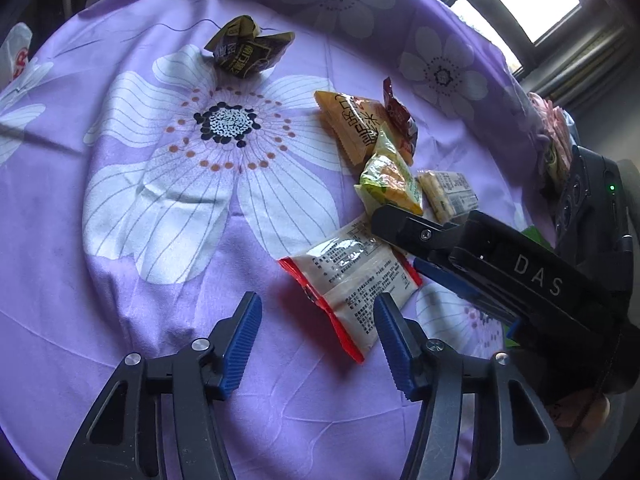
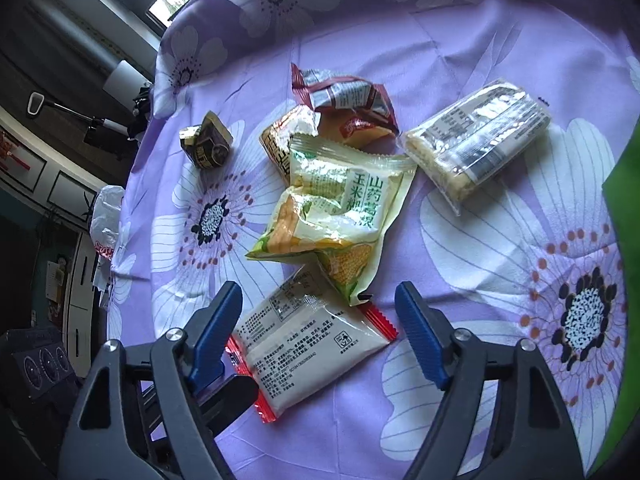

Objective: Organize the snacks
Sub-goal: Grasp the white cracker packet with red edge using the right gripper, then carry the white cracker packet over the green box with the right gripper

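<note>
Several snack packets lie on a purple flowered cloth (image 1: 120,240). A white packet with red ends (image 1: 352,280) (image 2: 308,336) lies nearest both grippers. A yellow-green packet (image 1: 390,184) (image 2: 336,216), an orange packet (image 1: 352,124) (image 2: 280,140), a dark red packet (image 1: 398,114) (image 2: 348,96) and a clear cracker pack (image 1: 448,194) (image 2: 476,140) lie beyond it. A dark crumpled wrapper (image 1: 248,50) (image 2: 208,142) lies apart. My left gripper (image 1: 318,344) is open and empty, just before the white packet. My right gripper (image 2: 318,336) is open, its jaws on either side of the white packet.
The right gripper's black body (image 1: 520,276) reaches in from the right in the left wrist view. A green object (image 2: 624,280) lies at the cloth's right edge. A window (image 1: 532,4) stands beyond the table. A white plastic bag (image 2: 106,220) sits at the left edge.
</note>
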Available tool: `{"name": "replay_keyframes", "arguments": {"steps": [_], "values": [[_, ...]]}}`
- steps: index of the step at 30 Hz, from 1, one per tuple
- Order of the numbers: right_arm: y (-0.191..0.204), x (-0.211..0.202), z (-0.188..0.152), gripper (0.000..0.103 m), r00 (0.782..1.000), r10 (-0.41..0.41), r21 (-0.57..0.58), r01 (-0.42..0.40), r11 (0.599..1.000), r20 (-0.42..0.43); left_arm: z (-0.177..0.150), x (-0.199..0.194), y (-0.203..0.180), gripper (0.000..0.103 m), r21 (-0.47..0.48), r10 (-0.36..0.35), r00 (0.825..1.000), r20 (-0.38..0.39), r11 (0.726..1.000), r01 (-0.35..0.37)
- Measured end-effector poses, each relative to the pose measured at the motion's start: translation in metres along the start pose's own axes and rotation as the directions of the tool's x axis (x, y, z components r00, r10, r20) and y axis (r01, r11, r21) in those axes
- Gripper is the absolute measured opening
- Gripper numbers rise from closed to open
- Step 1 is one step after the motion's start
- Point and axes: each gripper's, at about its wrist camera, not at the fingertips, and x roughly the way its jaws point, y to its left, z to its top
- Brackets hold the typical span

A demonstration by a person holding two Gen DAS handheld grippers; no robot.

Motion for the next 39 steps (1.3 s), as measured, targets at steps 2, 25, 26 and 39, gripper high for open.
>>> {"name": "replay_keyframes", "arguments": {"steps": [2,25,26,39], "values": [[0.004,-0.001,-0.002,0.077,1.0,-0.001,-0.022,0.001,1.0,0.001,0.0,0.001,-0.003,0.052,0.028,0.054,0.998,0.016,0.998,-0.054],[0.028,0.014,-0.016,0.07,0.984,0.156,0.001,-0.157,0.988,-0.087,0.012,0.002,0.009,0.049,0.08,0.1,0.995,0.011,0.992,-0.101],[0.028,0.015,-0.016,0.067,0.982,0.165,0.008,-0.165,0.986,-0.089,0.011,0.002,0.007,0.048,0.091,0.108,0.994,0.017,0.99,-0.109],[0.058,-0.005,-0.024,0.045,0.993,0.122,-0.093,-0.121,0.988,0.002,0.006,-0.024,-0.015,0.04,0.205,0.127,0.982,0.142,0.967,-0.154]]}}
